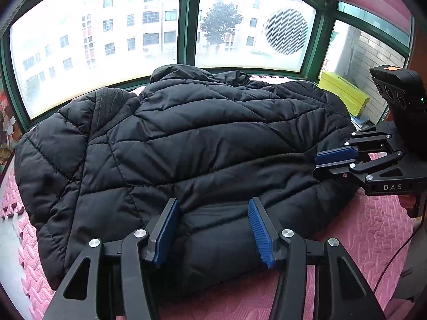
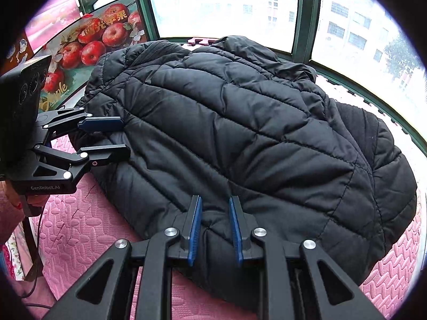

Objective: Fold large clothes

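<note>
From the left wrist camera, a black quilted jacket (image 1: pixel 186 144) lies spread in a puffy heap on a pink foam mat (image 1: pixel 373 234), filling most of the view, with its far edge up against the green-framed window (image 1: pixel 189 18). The left claw (image 1: pixel 213 225) sits at the jacket's near hem with its blue pads wide apart, a fold of the hem lying between them; the pads do not press on the fabric. At the right edge the right claw (image 1: pixel 324 164) reaches in sideways to the jacket's side, its two fingers a narrow gap apart; whether any fabric is caught in that gap cannot be told from here. Only this view shows a yellow box (image 1: pixel 344 94) in the far right corner by a brick wall, and an air-conditioner fan outside the glass.

From the right wrist camera, the same jacket (image 2: pixel 240 133) covers the pink mat (image 2: pixel 80 229), reaching back to the window (image 2: pixel 304 13). The right claw (image 2: pixel 213 229) is partly open at the near hem, its pads closer together than the left's, fabric lying between them with no firm pinch visible. The left claw (image 2: pixel 117 136) shows at the left, open, its fingers above and below the jacket's edge. Only here appears an apple-printed carton (image 2: pixel 90 42) behind the jacket's left side.
</note>
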A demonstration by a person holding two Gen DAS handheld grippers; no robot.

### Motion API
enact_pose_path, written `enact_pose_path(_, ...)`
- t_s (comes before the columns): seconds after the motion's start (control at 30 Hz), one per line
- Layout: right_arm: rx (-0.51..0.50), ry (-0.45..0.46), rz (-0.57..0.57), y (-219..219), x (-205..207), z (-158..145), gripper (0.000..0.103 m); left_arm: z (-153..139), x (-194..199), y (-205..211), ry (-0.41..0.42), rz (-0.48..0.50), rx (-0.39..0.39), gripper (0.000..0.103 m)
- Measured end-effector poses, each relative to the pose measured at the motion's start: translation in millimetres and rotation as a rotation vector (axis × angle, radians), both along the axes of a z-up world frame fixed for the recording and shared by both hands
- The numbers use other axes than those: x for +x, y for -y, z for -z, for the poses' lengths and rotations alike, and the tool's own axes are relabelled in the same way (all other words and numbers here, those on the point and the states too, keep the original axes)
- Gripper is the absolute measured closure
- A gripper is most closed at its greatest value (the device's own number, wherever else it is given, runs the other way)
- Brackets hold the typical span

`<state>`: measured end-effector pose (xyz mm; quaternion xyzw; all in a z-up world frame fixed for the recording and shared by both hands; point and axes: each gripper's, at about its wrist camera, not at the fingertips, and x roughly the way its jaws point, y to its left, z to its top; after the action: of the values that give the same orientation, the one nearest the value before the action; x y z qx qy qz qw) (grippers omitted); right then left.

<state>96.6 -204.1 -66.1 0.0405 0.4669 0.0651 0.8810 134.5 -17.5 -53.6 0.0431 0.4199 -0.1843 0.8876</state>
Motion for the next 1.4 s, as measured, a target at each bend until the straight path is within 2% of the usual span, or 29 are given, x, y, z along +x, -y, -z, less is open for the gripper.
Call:
enact_pose_path(0.2,-0.005,-0.004,-0.019,3,-7,-9,0.079,-14,-10,-17,0.026,-0.024,0.022,0.045)
enact_pose_path(0.43,-0.034,0.006,0.036,18,-25,-20,0.078,-10,-7,-47,-0.021,-0.071,-0.041,0.046)
enact_pose_path(0.5,-0.022,-0.008,0.07,25,-28,-16,0.075,-5,-4,-49,-0.042,-0.077,-0.05,0.046)
enact_pose_path(0.67,0.042,-0.048,0.128,38,-23,6,0.075,5,1,-41,-0.055,-0.069,-0.003,0.045)
enact_pose_path(0.83,0.036,-0.056,0.119,39,-19,14,0.075,5,4,-47,-0.086,-0.075,-0.042,0.046)
enact_pose_path(0.93,0.051,-0.071,0.119,42,-20,7,0.075,-6,6,-48,-0.097,-0.078,-0.049,0.045)
enact_pose_path(1.03,0.075,-0.069,0.119,48,-23,-8,0.075,-23,5,-53,-0.059,-0.084,-0.029,0.045)
enact_pose_path(1.2,-0.01,0.0,0.175,66,-21,-36,0.072,-46,18,-81,-0.015,-0.157,-0.018,0.045)
enact_pose_path(1.27,-0.03,0.017,0.201,75,-15,-41,0.066,-49,32,-95,-0.008,-0.194,-0.01,0.045)
enact_pose_path(1.4,-0.035,0.016,0.269,98,3,-37,0.063,-45,61,-121,-0.048,-0.236,-0.043,0.045)
